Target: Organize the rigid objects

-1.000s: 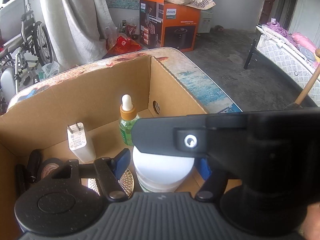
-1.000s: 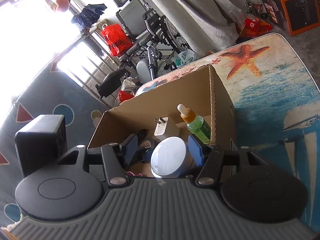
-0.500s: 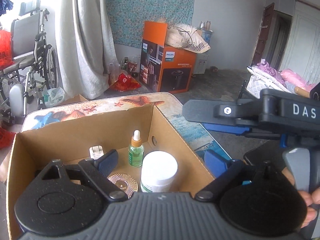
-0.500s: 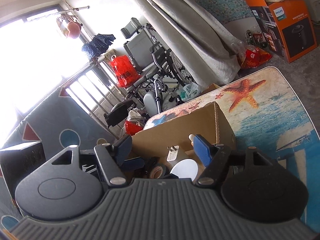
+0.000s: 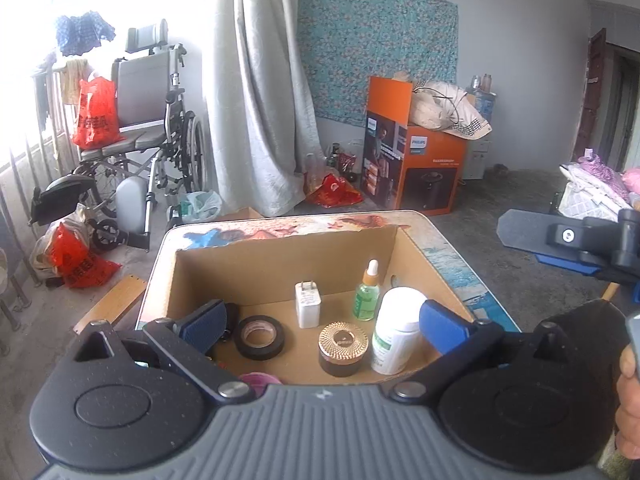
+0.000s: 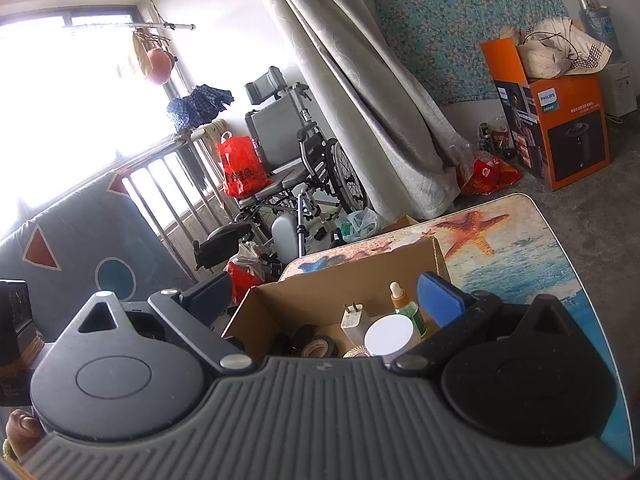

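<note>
Hovering above the cardboard box (image 5: 280,258) on the desk (image 5: 452,264), left tongs (image 5: 320,326) spread wide with nothing between the pads, jaws just having been opening; right tongs (image 6: 326,300) likewise gaping and empty, jaws just having been opening, seen also from the left wrist view out beyond the box's right wall. Standing upright inside the box: white bottle (image 5: 394,330) by the right wall; green dropper bottle (image 5: 367,292) just behind it, near the far right corner; white charger plug (image 5: 307,305) toward the back wall, around the middle; gold-lidded jar (image 5: 343,348) in front of the plug, just left of the white bottle; black tape roll (image 5: 259,336) lying flat left of the jar; dark items in the left corner too hidden to tell. Resting behind the box: orange carton (image 5: 412,168) on the floor.
</note>
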Motion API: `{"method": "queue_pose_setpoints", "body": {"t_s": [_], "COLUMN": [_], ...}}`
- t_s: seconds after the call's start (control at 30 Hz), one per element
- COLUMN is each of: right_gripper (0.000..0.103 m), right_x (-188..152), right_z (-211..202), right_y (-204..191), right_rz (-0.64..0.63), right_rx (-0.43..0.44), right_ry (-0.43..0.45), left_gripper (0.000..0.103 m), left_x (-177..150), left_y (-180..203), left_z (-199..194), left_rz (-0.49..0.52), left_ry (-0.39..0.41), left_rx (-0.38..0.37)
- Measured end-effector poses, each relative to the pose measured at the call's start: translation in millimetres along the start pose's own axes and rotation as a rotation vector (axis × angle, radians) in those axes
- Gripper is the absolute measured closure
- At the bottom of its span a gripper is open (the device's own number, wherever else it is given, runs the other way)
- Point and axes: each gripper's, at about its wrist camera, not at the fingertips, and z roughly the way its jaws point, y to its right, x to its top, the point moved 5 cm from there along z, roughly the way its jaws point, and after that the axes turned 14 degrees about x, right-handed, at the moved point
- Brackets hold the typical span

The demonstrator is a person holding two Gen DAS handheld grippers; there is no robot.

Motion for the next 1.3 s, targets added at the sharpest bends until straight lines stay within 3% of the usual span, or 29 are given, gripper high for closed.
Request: {"method": "queue_pose_setpoints", "body": {"t_s": [0.13,0.2,0.43,0.6,0.77,1.07,1.3], "right_gripper": [0.001,0.001,0.001,0.001,0.001,0.001,0.001], "right_x": [-10.0,-13.4,-24.3,-35.9,-47.9,-86.7,-105.6], "right_z": [1.9,4.0,14.6,24.0,29.4,61.1,91.9], "right_y": [-24.0,-32.7,-49.5,-55.6,-51.9,-33.0,-26.1], "right_rz": [-0.059,-0.079,-0.164,-0.213,-0.262,-0.193,-0.161], "right_rx": [-0.060,-0.092,-0.224,-0.284,-0.357,-0.348,-0.345], "right_ry": [-0.011,-0.019,-0.056,-0.088,-0.107,-0.236,-0.317], "left_gripper": [0.000,0.000,0.000,0.000,0.000,0.000,0.000], "left_x": [-9.1,-12.7,-24.1,-33.9,-43.5,-64.0,-66.7], "left_y": [-16.4,-22.3,-37.0,-44.9,-54.5,-60.1,-51.0], "left_z": [-3.8,-4.2,0.2,8.8,16.6,32.1,36.8], "left_rz": [-0.004,-0.021,-0.004,-0.061,-0.088,-0.096,-0.072], "left_ry": [-0.025,-0.020,-0.010,-0.041,-0.086,-0.205,-0.229], "left_rx": [0.118,0.141,0.150,0.115,0.150,0.205,0.229]}}
